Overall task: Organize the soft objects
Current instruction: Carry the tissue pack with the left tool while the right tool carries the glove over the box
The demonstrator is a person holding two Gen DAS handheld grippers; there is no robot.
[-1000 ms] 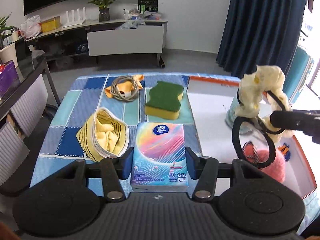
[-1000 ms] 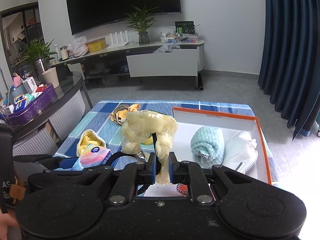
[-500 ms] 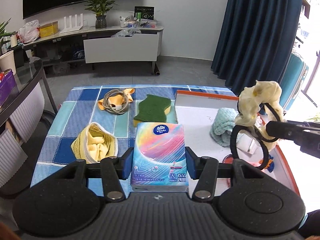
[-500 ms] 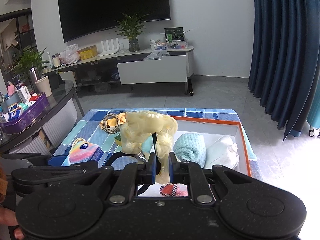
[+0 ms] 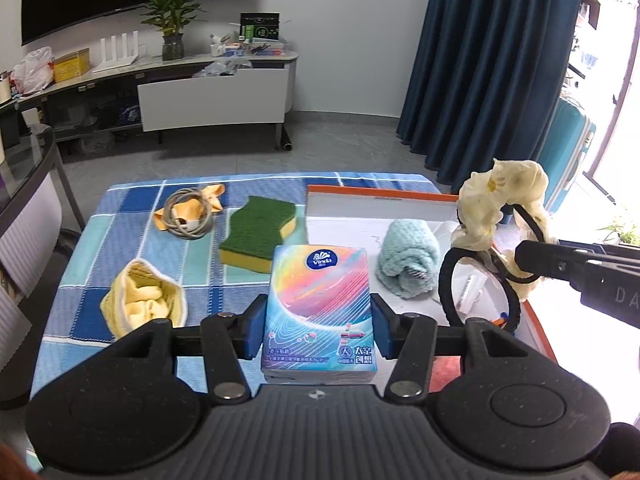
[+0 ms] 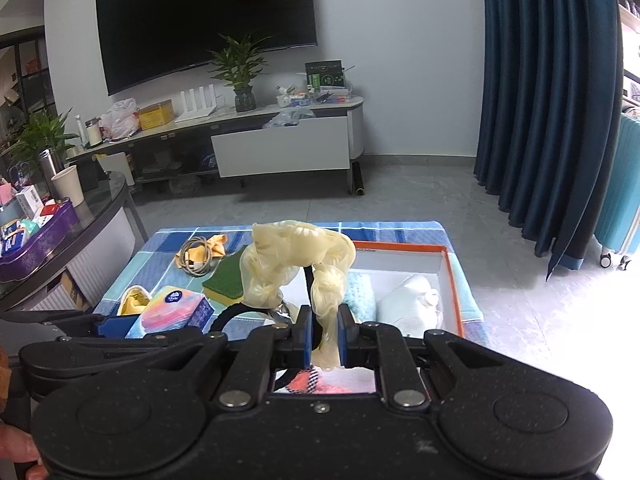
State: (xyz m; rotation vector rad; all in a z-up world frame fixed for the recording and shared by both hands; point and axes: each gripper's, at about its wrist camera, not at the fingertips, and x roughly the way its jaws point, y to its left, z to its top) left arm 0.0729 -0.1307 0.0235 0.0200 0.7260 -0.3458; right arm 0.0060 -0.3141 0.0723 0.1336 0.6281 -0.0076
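Soft towel (image 5: 406, 262) lies boxed ahead of my left gripper (image 5: 318, 326) clamping tissues (image 5: 318, 312), right gripper (image 6: 322, 334) pinching scrunchie headband (image 6: 296, 264); sponge (image 5: 258, 234) and pouch (image 5: 142, 304) remain.

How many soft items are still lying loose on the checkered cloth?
3: yellow pouch near left, green-and-yellow sponge mid-cloth, orange cloth under the coiled cable at the back. The grippers may hide others.

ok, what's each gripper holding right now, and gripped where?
Left gripper clamps the tissue pack by its two long sides, near the lower end. Right gripper pinches the yellow fabric headband by one hanging fabric end.
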